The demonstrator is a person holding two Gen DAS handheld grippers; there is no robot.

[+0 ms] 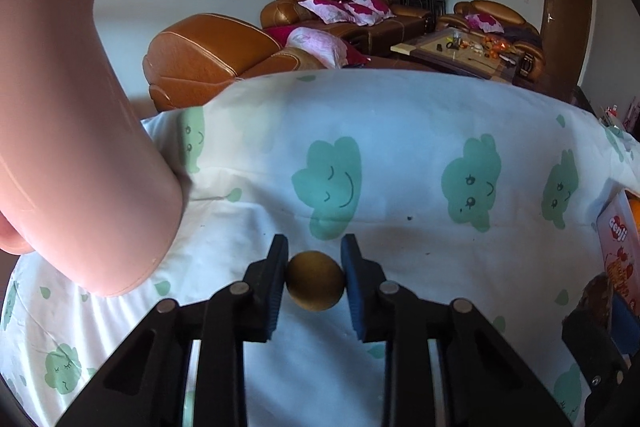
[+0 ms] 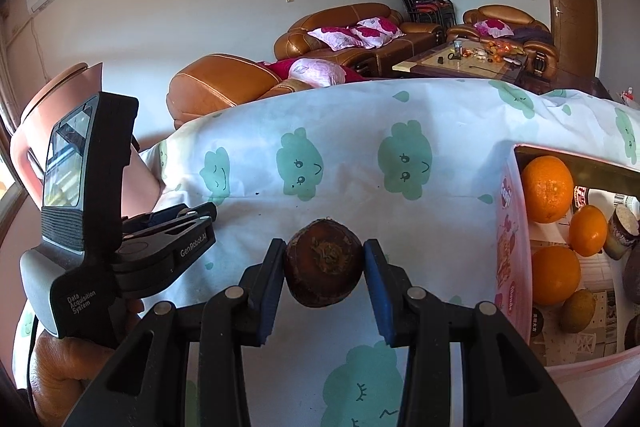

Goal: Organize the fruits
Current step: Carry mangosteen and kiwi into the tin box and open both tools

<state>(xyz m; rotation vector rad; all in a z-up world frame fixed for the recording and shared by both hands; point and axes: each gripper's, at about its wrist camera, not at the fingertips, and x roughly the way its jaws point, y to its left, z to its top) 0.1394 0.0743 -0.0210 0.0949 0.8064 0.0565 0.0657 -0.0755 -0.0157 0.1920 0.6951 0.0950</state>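
Observation:
My left gripper [image 1: 315,271] is shut on a small round yellow-brown fruit [image 1: 315,281] and holds it above the white cloth with green clouds [image 1: 400,147]. My right gripper [image 2: 324,267] is shut on a dark brown round fruit [image 2: 325,262], its stem end facing the camera, above the same cloth [image 2: 340,131]. To its right stands an open pink cardboard box [image 2: 510,251] with three oranges [image 2: 546,189], a yellow-green fruit [image 2: 578,310] and dark fruits inside. The left gripper also shows in the right wrist view [image 2: 176,227], at the left.
A tall pink jug [image 1: 72,131] stands at the cloth's left edge, close to the left gripper. The pink box's side [image 1: 618,247] shows at the right edge of the left wrist view. Brown leather sofas [image 1: 208,55] and a coffee table [image 1: 460,47] lie behind.

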